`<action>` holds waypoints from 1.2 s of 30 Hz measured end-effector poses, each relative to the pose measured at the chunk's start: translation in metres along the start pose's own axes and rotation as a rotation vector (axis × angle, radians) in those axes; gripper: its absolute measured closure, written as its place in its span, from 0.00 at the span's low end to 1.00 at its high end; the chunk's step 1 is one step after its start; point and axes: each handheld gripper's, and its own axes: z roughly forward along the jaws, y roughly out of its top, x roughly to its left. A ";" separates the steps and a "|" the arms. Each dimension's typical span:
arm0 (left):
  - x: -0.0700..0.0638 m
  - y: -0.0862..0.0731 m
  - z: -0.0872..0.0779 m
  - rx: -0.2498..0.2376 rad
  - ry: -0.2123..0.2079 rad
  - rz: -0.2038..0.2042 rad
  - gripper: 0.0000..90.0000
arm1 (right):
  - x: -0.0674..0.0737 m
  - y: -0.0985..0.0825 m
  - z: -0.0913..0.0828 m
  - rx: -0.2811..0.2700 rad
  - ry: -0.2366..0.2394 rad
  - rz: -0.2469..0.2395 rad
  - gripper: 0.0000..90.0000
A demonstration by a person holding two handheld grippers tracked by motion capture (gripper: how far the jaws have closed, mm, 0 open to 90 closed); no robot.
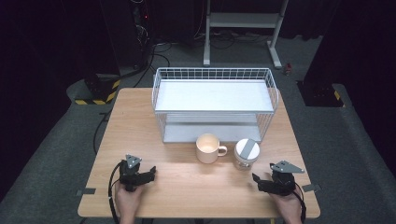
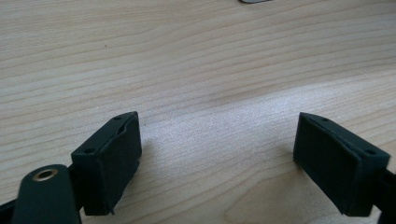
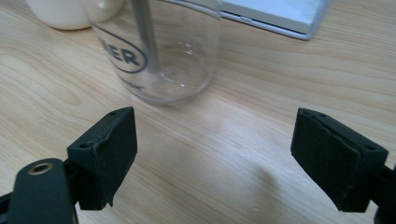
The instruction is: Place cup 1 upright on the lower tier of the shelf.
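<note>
On the surface (image 1: 187, 182): your right gripper (image 3: 212, 158) faces the jar (image 3: 159, 51), jaws wide and empty, ready to straddle it.
Left gripper (image 2: 217, 161): parked, jaws apart, holding nothing.

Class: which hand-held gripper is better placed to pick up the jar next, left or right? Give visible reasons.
Right, probably. The right hand-held gripper sits near the jar, jaws open toward it; the left hand-held gripper faces bare table, farther off.

Bright overhead light on the table (image 1: 187, 186) — dark surroundings, soft shadows, slight blur.
</note>
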 end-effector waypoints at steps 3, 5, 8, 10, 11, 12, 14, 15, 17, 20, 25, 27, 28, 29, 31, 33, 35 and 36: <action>0.000 0.000 0.000 -0.001 0.001 -0.001 0.17 | 0.005 0.004 0.002 -0.005 0.016 -0.005 0.16; 0.000 0.000 0.000 -0.001 0.001 -0.001 0.17 | 0.008 0.007 0.003 -0.014 0.025 -0.011 0.16; 0.000 0.000 0.000 -0.001 0.001 -0.001 0.17 | 0.012 0.012 0.007 -0.017 0.036 -0.013 0.15; 0.000 0.000 0.000 -0.001 0.001 -0.002 0.17 | 0.014 0.016 0.011 -0.021 0.040 -0.027 0.15; 0.000 0.000 0.000 -0.001 0.001 -0.002 0.18 | 0.016 0.019 0.013 -0.022 0.041 -0.031 0.15; 0.000 0.000 0.000 -0.001 0.001 -0.002 0.18 | 0.017 0.020 0.014 -0.024 0.042 -0.031 0.15; 0.000 0.000 0.000 -0.001 0.001 -0.002 0.18 | 0.020 0.025 0.017 -0.027 0.043 -0.038 0.14; 0.000 0.000 0.000 -0.001 0.002 -0.001 0.18 | 0.021 0.027 0.018 -0.029 0.042 -0.043 0.14; 0.000 0.000 0.000 -0.001 0.001 -0.001 0.18 | 0.023 0.031 0.021 -0.034 0.035 -0.051 0.14; 0.000 0.000 0.000 -0.001 0.001 -0.002 0.18 | 0.025 0.034 0.025 -0.037 0.032 -0.044 0.14; 0.000 0.000 0.000 -0.001 0.002 -0.002 0.18 | 0.027 0.039 0.030 -0.046 0.024 -0.038 0.14; 0.000 0.000 0.000 -0.001 0.001 -0.002 0.18 | 0.026 0.041 0.033 -0.043 0.019 -0.038 0.14; 0.000 0.000 0.000 -0.001 0.001 -0.002 0.18 | 0.026 0.041 0.034 -0.044 0.015 -0.036 0.14; 0.000 0.000 0.000 -0.001 0.001 -0.002 0.18 | 0.026 0.042 0.034 -0.049 0.013 -0.042 0.14; 0.000 0.000 0.000 -0.001 0.001 -0.002 0.18 | 0.026 0.044 0.036 -0.058 0.009 -0.043 0.15; 0.000 0.000 0.000 0.000 0.001 -0.001 0.18 | 0.026 0.046 0.036 -0.068 0.013 -0.031 0.16; 0.000 0.000 0.000 0.000 0.001 -0.001 0.18 | 0.027 0.046 0.037 -0.081 0.013 -0.046 0.18; 0.000 0.000 0.000 0.001 0.001 -0.001 0.18 | 0.028 0.046 0.038 -0.082 0.016 -0.049 0.19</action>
